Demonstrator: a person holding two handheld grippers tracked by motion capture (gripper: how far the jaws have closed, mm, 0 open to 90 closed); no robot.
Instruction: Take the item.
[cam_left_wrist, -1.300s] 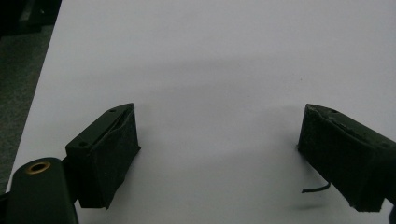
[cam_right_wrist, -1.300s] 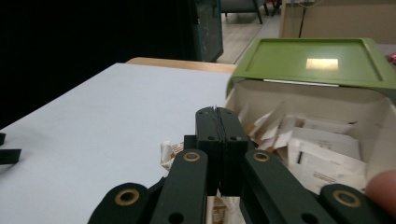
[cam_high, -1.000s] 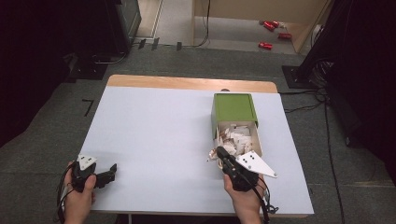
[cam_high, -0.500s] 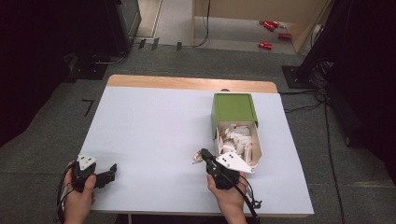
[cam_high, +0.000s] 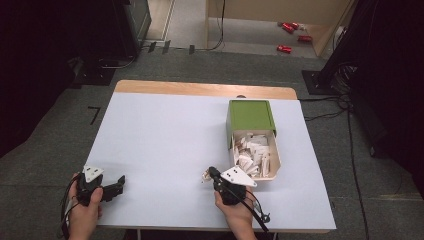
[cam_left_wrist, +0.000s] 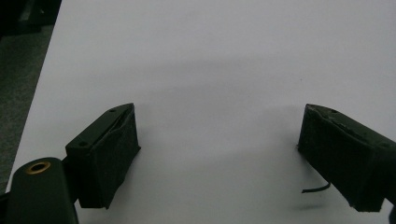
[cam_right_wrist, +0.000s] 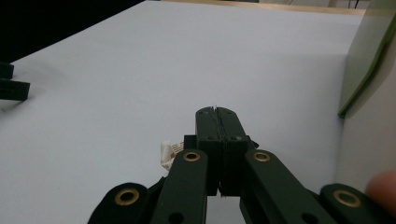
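My right hand-held gripper (cam_high: 208, 173) sits low in the centre of the high view, just left of the near corner of the open box (cam_high: 276, 159). Its jaws are pressed fully together, pinching a small white piece (cam_high: 205, 175) that sticks out at the tip. In the right gripper view that same piece (cam_right_wrist: 166, 154) peeks out to the left, below the closed jaws; what it is exactly I cannot make out at this size. It looks like one of the white pieces (cam_high: 254, 154) heaped in the box's pale tray. My reading: one piece has been taken out of the tray and is held over bare counter (cam_high: 165, 135) to be set down there, clear of the box so it lies alone.

My left hand-held gripper (cam_high: 118, 185) is at the lower left of the high view, near the counter's front edge. In the left gripper view its jaws stand wide apart with nothing between them, just white surface. I judge it is parked there to stay out of the working hand's way.

Surroundings: the box's green sleeve (cam_high: 250, 115) stands at centre right of the frame, tray pulled toward me. In the right gripper view the box wall fills the right edge, so a swing that way would hit it. The counter surface left of the held piece lies open. Cables (cam_high: 320, 107) and small red items (cam_high: 285, 48) lie on the floor beyond the counter, well apart from the work.
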